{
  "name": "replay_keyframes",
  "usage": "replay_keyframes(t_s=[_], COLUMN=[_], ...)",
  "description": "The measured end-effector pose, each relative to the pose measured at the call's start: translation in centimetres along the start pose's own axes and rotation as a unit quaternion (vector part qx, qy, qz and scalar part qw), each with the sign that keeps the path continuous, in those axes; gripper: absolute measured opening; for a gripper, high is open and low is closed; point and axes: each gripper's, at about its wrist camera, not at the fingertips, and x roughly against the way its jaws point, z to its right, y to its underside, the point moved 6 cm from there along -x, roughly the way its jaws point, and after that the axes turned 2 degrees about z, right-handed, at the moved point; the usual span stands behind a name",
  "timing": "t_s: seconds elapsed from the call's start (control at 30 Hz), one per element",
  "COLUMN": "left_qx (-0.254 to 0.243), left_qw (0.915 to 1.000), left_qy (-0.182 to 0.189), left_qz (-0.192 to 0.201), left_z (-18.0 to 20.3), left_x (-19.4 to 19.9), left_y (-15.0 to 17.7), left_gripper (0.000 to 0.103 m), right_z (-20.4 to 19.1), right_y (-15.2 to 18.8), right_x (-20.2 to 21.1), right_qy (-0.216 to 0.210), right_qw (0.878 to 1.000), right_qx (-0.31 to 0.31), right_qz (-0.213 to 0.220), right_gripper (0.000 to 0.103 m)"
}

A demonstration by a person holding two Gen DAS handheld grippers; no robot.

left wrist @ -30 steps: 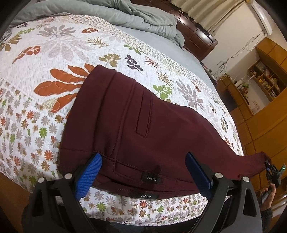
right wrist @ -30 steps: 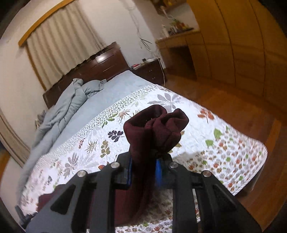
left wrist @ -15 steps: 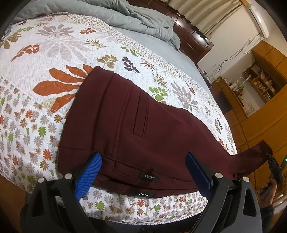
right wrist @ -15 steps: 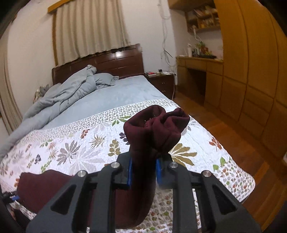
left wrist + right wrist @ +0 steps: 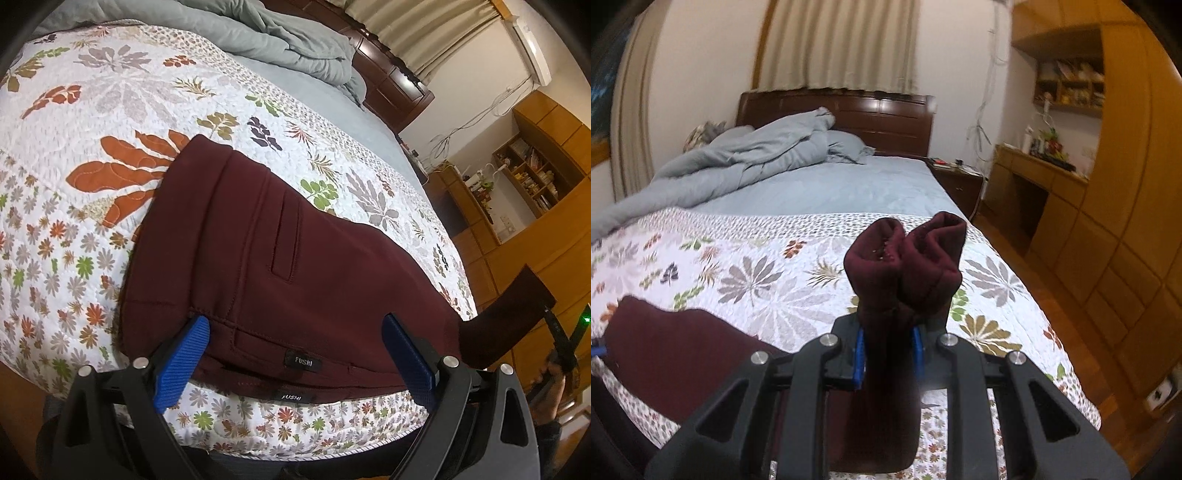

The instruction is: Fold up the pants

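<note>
Dark maroon pants (image 5: 295, 273) lie on the floral quilt (image 5: 110, 122), folded lengthwise, waistband with FUSHI labels at the near bed edge. My left gripper (image 5: 293, 354) is open, its blue pads either side of the waistband, empty. My right gripper (image 5: 888, 350) is shut on the bunched leg cuffs (image 5: 905, 262) and holds them lifted above the quilt (image 5: 757, 273). In the left wrist view the lifted leg end (image 5: 513, 314) and the right gripper (image 5: 563, 339) show at the far right, beyond the bed edge. The waist end (image 5: 665, 343) lies at the left of the right wrist view.
A rumpled grey duvet (image 5: 738, 162) lies at the head of the bed by the dark wooden headboard (image 5: 879, 114). Wooden wardrobes (image 5: 1126, 221), a desk with shelves (image 5: 1041, 166) and wooden floor (image 5: 1082, 350) are on the right of the bed.
My right gripper has risen with the leg cuffs and swung round to face the headboard. The leg end now hangs higher off the bed's right side. The left gripper has barely moved.
</note>
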Motion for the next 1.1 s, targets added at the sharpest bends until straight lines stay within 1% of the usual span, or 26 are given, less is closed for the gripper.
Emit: replay_keyframes(t_s=[0.07,0.2,0.3,0.4,0.47,0.5,0.57,0.63,0.67,0.8,0.87,0.97,1.1], left_qx=[0.001,0.005,0.008,0.009,0.011,0.012,0.014,0.015,0.015,0.017,0.019,0.02,0.021], left_qw=[1.0,1.0,0.9999,0.9999,0.9998,0.9998,0.9997,0.9996,0.9996,0.9995,0.9995,0.9994,0.9994], left_qy=[0.003,0.008,0.012,0.014,0.017,0.018,0.02,0.022,0.023,0.025,0.027,0.028,0.028], left_qz=[0.0,0.001,0.001,0.001,0.001,0.001,0.001,0.001,0.001,0.001,0.001,-0.001,0.0], left_z=[-0.1,-0.2,-0.2,-0.2,-0.2,-0.3,-0.3,-0.4,-0.4,-0.4,-0.4,-0.4,-0.4], left_x=[0.0,0.2,0.2,0.3,0.3,0.3,0.4,0.5,0.5,0.5,0.5,0.6,0.5], left_y=[0.0,0.1,0.1,0.1,0.1,0.1,0.2,0.2,0.3,0.3,0.4,0.4,0.4], left_gripper=[0.095,0.095,0.095,0.095,0.095,0.095,0.095,0.095,0.095,0.095,0.095,0.095,0.095], right_z=[-1.6,-6.0,-9.3,-13.0,-15.1,-16.3,-18.8,-20.4,-21.4,-23.2,-24.0,-24.2,-24.2], right_y=[0.1,1.0,2.1,3.9,5.3,6.2,8.1,9.6,10.5,12.4,13.1,13.5,13.7], right_x=[-0.3,-1.5,-2.2,-3.1,-3.5,-3.7,-3.8,-3.9,-3.9,-3.9,-3.8,-3.7,-3.8], right_qy=[-0.006,-0.019,-0.021,-0.022,-0.016,-0.013,-0.001,0.006,0.01,0.018,0.018,0.019,0.018], right_qw=[1.0,0.997,0.992,0.984,0.977,0.971,0.955,0.943,0.934,0.915,0.907,0.904,0.904], right_qx=[0.017,0.07,0.116,0.168,0.205,0.231,0.29,0.328,0.354,0.402,0.418,0.427,0.427], right_qz=[-0.006,-0.026,-0.036,-0.055,-0.059,-0.062,-0.061,-0.057,-0.052,-0.045,-0.04,-0.035,-0.034], right_gripper=[0.019,0.019,0.019,0.019,0.019,0.019,0.019,0.019,0.019,0.019,0.019,0.019,0.019])
